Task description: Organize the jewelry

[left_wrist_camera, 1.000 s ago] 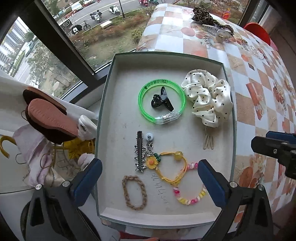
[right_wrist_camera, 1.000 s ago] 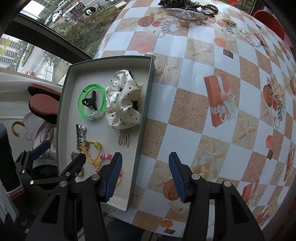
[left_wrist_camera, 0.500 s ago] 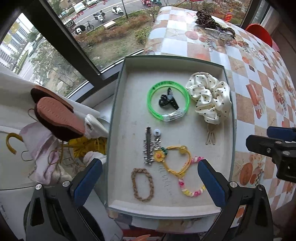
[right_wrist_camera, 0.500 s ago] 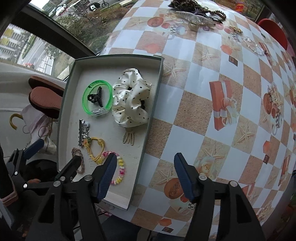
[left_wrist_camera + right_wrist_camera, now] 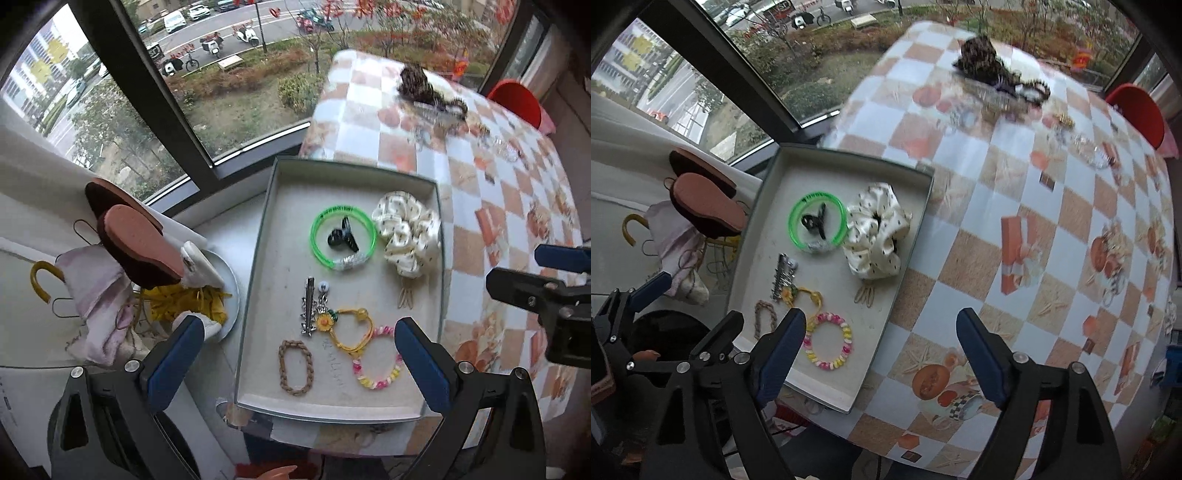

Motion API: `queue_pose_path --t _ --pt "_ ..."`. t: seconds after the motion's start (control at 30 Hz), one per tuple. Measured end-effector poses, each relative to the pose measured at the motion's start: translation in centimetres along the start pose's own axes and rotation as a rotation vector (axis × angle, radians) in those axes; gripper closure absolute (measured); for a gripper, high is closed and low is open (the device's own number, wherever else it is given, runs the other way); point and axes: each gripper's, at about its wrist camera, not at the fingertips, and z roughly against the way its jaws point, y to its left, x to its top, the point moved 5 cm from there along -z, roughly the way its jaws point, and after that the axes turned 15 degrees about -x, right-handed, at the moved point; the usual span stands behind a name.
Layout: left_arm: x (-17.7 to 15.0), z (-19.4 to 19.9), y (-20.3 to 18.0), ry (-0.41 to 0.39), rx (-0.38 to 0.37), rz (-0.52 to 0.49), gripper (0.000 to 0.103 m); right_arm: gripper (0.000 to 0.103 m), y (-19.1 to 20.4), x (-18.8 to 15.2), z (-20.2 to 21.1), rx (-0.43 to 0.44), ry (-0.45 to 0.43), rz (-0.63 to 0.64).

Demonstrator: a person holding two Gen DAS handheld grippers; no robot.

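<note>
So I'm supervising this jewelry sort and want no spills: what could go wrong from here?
1. The tray overhangs the table edge at its near end, so a downward nudge there might tip it.
2. The yellow hair tie overlaps the pastel bead bracelet; lifting one may drag the other.
3. The remaining pile lies far across the table, a long reach.

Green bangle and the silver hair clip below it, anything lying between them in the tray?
No. Left wrist view shows bare tray floor between the green bangle and the silver clip.
</note>
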Motion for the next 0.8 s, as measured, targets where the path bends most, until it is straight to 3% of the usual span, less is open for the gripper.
queue_pose_path --t 0.13,0.17,0.37,0.57,0.8 --pt "0.8 2.1 0.0 -0.035 0.000 0.012 0.000 0.012 0.1 0.4 1.6 0.006 -0.034 0.001" --pt "0.9 2.5 -0.1 -0.044 0.006 0.012 0.000 0.001 0.1 0.4 2.0 0.002 -0.045 -0.001" --pt "1.7 5.5 -0.2 -0.086 0.009 0.037 0.000 0.000 -0.1 1.3 5.1 -0.045 -0.110 -0.015" --pt "2.2 8.2 -0.3 -0.108 0.013 0.056 0.000 0.000 -0.2 1.6 7.7 -0.034 -0.090 -0.011" --pt "2.2 10.6 -0.3 -0.110 0.018 0.092 0.000 0.000 -0.7 1.6 10.2 -0.055 -0.126 -0.015"
